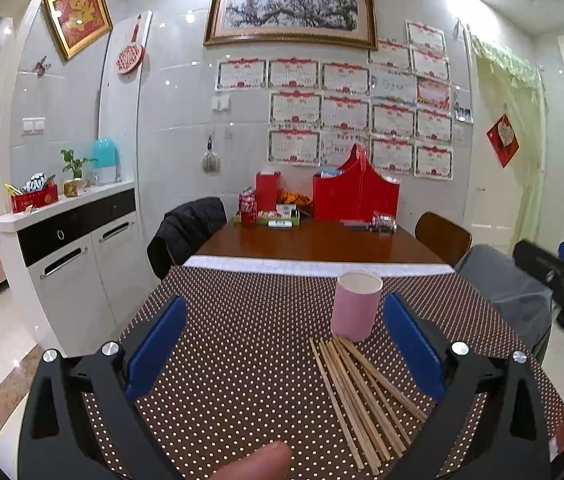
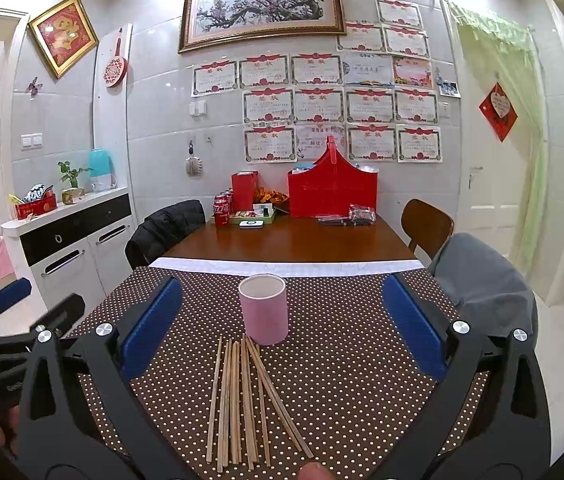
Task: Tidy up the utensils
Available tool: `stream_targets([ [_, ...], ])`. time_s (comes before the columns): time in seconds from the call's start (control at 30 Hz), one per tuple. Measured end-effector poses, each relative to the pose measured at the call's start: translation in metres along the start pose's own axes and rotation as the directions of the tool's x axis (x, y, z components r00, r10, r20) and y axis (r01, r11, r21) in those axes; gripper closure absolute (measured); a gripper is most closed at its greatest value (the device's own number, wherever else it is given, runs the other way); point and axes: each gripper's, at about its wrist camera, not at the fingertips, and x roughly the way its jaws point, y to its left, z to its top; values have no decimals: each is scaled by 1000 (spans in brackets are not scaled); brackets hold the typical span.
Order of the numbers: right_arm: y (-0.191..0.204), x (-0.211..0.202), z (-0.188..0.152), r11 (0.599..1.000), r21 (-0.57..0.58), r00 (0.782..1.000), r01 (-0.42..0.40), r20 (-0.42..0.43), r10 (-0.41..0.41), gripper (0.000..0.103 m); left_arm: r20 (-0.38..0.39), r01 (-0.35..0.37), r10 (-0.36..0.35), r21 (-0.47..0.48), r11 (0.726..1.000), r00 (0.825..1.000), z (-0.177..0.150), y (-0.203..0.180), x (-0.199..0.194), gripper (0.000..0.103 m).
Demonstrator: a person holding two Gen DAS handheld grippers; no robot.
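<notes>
Nothing looks sorted yet: the left gripper [image 1: 282, 344] and right gripper [image 2: 282, 328] both hang wide open and empty above the wooden chopsticks [image 2: 243, 404], which lie loose on the dotted tablecloth [image 2: 362, 380]. Just beyond, touching their far tips, stands the pink cup [image 2: 263, 308], seemingly empty; red boxes [image 2: 332, 192] and cola cans [image 2: 221, 210] sit well clear at the table's far end.

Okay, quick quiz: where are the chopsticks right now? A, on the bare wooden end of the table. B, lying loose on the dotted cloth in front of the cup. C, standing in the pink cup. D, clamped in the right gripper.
B: the chopsticks lie flat in a loose bundle on the dotted cloth, just in front of the pink cup, and both grippers are open, holding nothing.
</notes>
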Motion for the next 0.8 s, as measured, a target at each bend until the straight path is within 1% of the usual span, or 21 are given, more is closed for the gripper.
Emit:
stream_targets([
  [0.1, -4, 5, -4, 1000, -1, 1000, 0, -12, -1, 5, -42, -1, 1, 1, 1000, 999, -8, 0, 13, 6],
  [0.23, -15, 22, -16, 1000, 9, 998, 8, -65, -7, 5, -134, -14, 15, 8, 1000, 991, -28, -2, 45, 6],
  [0.27, -19, 28, -21, 1000, 16, 996, 10, -87, -8, 5, -162, -16, 17, 11, 1000, 987, -34, -2, 53, 6],
  [0.33, -29, 44, -34, 999, 29, 989, 18, -145, -13, 5, -233, -3, 7, 16, 1000, 972, -49, -3, 73, 6],
  [0.37, -33, 50, -38, 999, 34, 986, 19, -165, -13, 5, -262, 3, 1, 17, 1000, 965, -55, -4, 82, 6],
  [0.4, -37, 57, -44, 999, 40, 981, 19, -191, -11, 5, -301, 11, -5, 19, 1000, 954, -64, -5, 92, 6],
  [0.47, -44, 74, -56, 999, 46, 968, 14, -252, -2, 5, -347, 19, -9, 26, 999, 938, -77, -8, 106, 6],
  [0.5, -47, 83, -64, 999, 48, 958, 8, -286, 6, 5, -380, 19, -4, 36, 999, 925, -86, -11, 116, 6],
  [0.6, -52, 102, -82, 999, 46, 931, -8, -364, 24, 5, -441, 10, 15, 55, 998, 897, -104, -15, 136, 6],
  [0.67, -53, 115, -94, 998, 51, 909, -23, -414, 42, 5, -477, 3, 29, 66, 998, 878, -116, -17, 149, 6],
  [0.73, -53, 126, -104, 998, 54, 888, -39, -455, 60, 5, -500, 0, 39, 79, 997, 865, -123, -19, 159, 6],
  [0.8, -52, 136, -112, 997, 51, 872, -53, -484, 71, 5, -520, 1, 42, 82, 997, 853, -131, -21, 168, 6],
])
